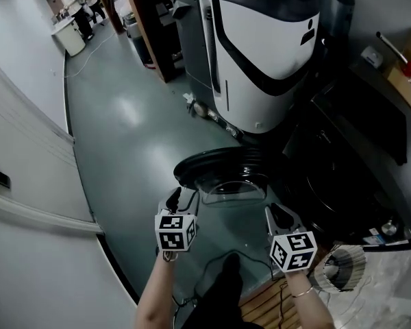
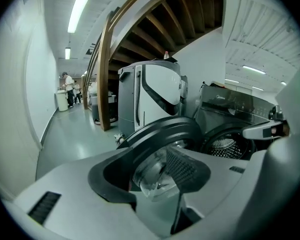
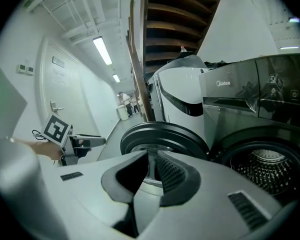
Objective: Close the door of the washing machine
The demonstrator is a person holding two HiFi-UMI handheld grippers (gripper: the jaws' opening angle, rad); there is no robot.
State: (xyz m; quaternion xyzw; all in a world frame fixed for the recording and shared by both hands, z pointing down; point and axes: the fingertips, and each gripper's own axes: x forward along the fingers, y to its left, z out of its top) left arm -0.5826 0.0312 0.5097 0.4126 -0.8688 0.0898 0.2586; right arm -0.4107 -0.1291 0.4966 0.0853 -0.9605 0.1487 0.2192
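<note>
The open door (image 1: 222, 173) stands just ahead of the fingers of the left gripper (image 1: 174, 199) and the right gripper (image 1: 278, 215), swung out across the way; both pairs of jaws stand apart with nothing between them, and the door's rim and glass show through the gaps. To the right of the right fingers the dark washing machine (image 1: 356, 142) blocks that side; its drum (image 3: 267, 169) gapes open beyond the door. Past the door, straight ahead, a white machine (image 1: 260, 40) closes the way. To the left of the left fingers bare floor (image 1: 116, 115) runs free down the corridor; a wall (image 1: 20, 136) bounds it further left.
</note>
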